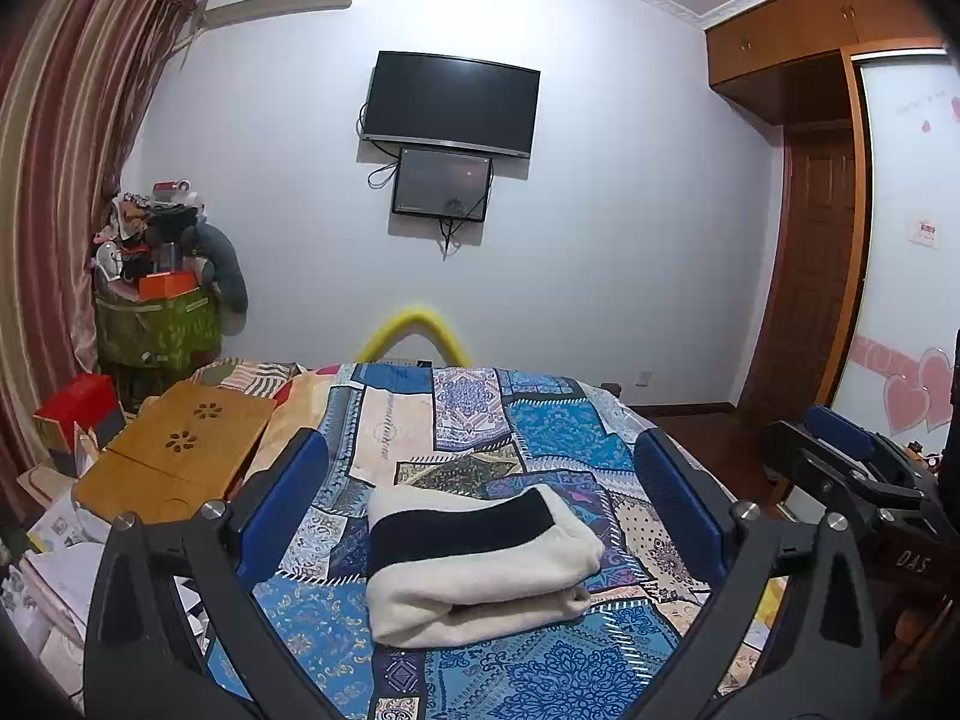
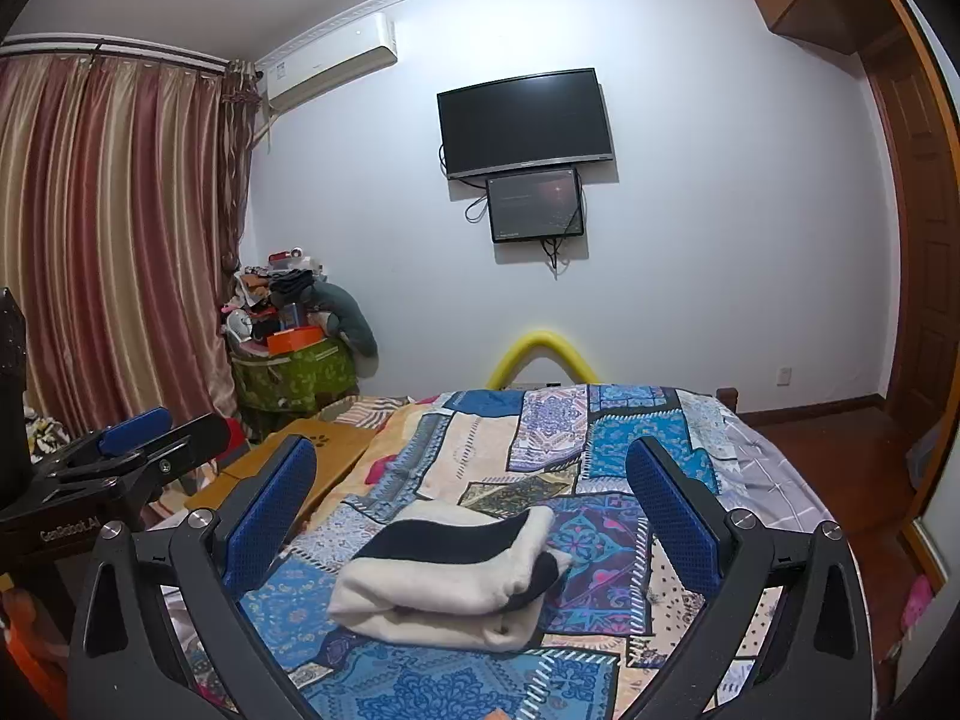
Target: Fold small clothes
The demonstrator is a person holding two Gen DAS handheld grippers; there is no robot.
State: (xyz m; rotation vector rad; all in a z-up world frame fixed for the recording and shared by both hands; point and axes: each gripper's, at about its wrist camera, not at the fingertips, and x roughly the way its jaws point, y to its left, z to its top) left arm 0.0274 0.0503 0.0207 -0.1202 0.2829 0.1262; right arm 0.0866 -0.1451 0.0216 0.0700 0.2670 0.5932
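Left wrist view shows the folded cloth [image 1: 480,564] lying on the patchwork blanket [image 1: 540,432] on the bed; it is white with a wide black stripe, and its long side runs across the picture from left to right, a little tilted; the folded layers show along its near side and at its right end. The left gripper [image 1: 480,480] is spread wide, with a blue pad on each side of the cloth and nothing pinched; the pads do not touch it. Right wrist view shows the same cloth [image 2: 450,576] slanting from near left to far right; the right gripper [image 2: 471,498] is also spread wide and holds nothing. What kind of clothing it is cannot be told, since it is all folded up. Each gripper peeks in at the edge of the other view, partly cut off; the wooden lap desk [image 1: 174,456] beside the blanket is partly hidden by a finger.
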